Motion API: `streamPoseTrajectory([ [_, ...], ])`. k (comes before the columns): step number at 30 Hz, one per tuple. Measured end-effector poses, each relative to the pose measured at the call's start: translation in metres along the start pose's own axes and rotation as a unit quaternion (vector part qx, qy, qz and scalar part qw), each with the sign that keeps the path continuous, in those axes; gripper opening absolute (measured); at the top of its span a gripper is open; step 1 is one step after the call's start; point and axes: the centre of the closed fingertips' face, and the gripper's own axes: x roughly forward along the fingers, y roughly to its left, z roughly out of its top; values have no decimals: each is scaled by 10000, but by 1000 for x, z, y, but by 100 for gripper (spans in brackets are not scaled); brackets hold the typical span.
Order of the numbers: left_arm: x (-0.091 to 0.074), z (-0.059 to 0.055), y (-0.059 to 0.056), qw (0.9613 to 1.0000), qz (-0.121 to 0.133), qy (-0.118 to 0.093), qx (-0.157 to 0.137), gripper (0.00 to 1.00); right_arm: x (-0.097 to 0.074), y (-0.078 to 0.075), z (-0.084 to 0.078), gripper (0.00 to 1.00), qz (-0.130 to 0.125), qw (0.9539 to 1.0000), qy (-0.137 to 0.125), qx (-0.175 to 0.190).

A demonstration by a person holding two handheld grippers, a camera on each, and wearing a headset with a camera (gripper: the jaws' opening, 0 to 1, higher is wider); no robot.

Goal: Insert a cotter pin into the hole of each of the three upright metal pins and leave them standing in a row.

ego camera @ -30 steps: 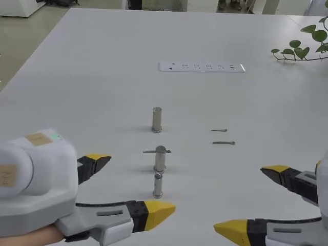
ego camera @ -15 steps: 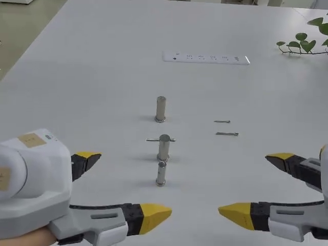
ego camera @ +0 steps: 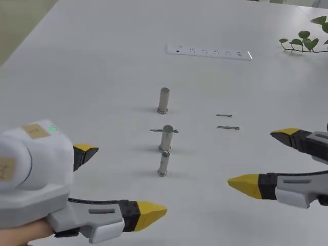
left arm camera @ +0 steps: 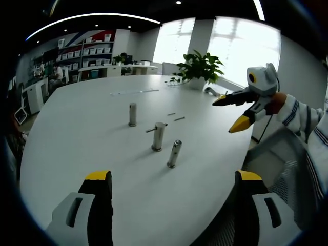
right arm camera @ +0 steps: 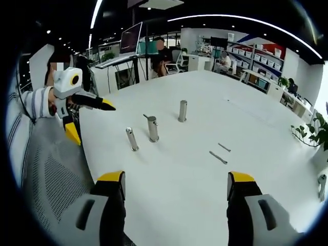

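We have the left tool (ego camera: 129,179) low over the near edge of the white surface (ego camera: 77,77), yellow-tipped jaws spread wide apart. The right tool (ego camera: 251,158) faces in from the other side, its jaws just as far apart.

Between the two tools, further out, stand three metal pins in a row running away from us. The near pin (ego camera: 163,164) is upright, its top plain. The middle pin (ego camera: 166,141) carries a cotter pin (ego camera: 164,130) crosswise through its head. The far pin (ego camera: 163,100) stands alone behind them.

Off to the right of the row, well apart from it, the shorter loose cotter pin (ego camera: 224,116) and the longer loose cotter pin (ego camera: 227,127) lie flat, one just beside the other.

Beyond those we see a white power strip (ego camera: 209,52) and a trailing plant (ego camera: 302,41) at the far right corner. Around the surface, the gripper views show an open office with shelves, desks and bright windows.
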Motion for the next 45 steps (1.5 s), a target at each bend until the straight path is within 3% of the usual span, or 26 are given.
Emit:
streamPoseTrajectory([
  [13,-4,1,3,10000,7,-12,3,98,5,-42,27,63,-10,9975,387,-588],
  [18,-5,0,4,9999,15,52,102,98,15,-50,30,58,219,9971,498,-533],
  [21,-5,-1,4,9999,7,83,88,98,21,-53,30,55,287,9952,643,-681],
  [25,-7,-2,5,9999,-11,89,46,97,30,-64,35,49,229,9924,802,-906],
  [35,-7,-8,1,9994,-147,303,108,94,50,-79,47,38,427,9882,1055,-1024],
  [38,-6,-7,1,9992,-158,330,127,93,59,-86,45,33,500,9847,1210,-1149],
  [45,-3,-5,4,9992,-101,360,131,93,77,-92,29,28,705,9695,1750,-1568],
])
